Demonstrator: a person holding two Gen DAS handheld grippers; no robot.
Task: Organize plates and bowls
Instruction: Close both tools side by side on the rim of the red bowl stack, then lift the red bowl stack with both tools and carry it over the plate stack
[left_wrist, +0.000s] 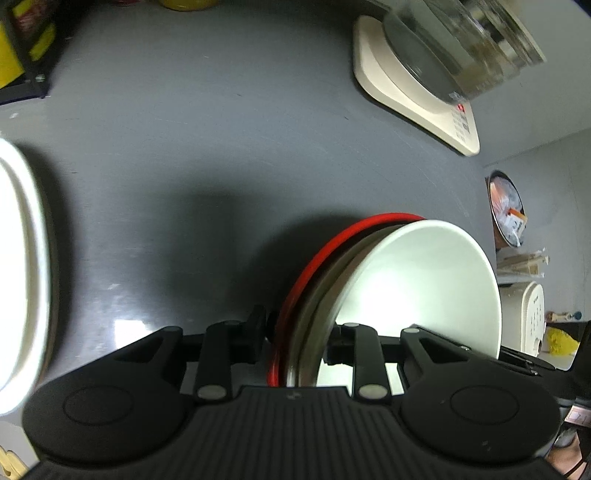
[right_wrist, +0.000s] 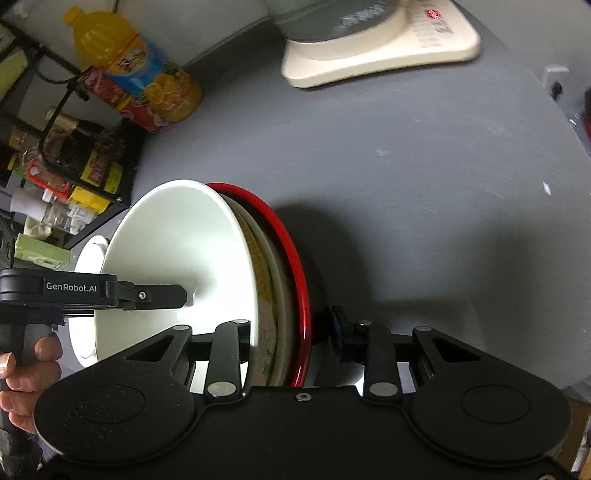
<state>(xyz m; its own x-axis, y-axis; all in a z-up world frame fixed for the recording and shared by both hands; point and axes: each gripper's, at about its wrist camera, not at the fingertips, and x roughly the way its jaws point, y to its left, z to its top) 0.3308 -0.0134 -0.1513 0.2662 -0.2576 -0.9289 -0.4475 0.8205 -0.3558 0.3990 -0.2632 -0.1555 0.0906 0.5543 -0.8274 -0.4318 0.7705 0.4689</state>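
both your grippers, left (left_wrist: 297, 332) and right (right_wrist: 291, 328), are clamped on opposite rims of a stack: white bowl (right_wrist: 177, 251), beige dish (left_wrist: 325, 280), red plate (right_wrist: 291, 251), near the grey table's (left_wrist: 221, 129) front edge.

Stack of nested bowls (left_wrist: 369, 295) up off the table (left_wrist: 221, 147), tipped on edge, rims near vertical. Innermost is the white bowl (left_wrist: 417, 280), glossy, hollow facing sideways w/ a bright glare spot. Behind it a beige bowl (left_wrist: 325, 295), rim only showing, faint pattern on its outer wall in the right wrist view. Outermost is the red bowl (left_wrist: 314, 266), thin bright rim wrapping the rest. All three tight together, rims nearly flush. At the table's left edge, white plates (left_wrist: 22, 266) stacked flat, at least two rims, well apart from the bowls.
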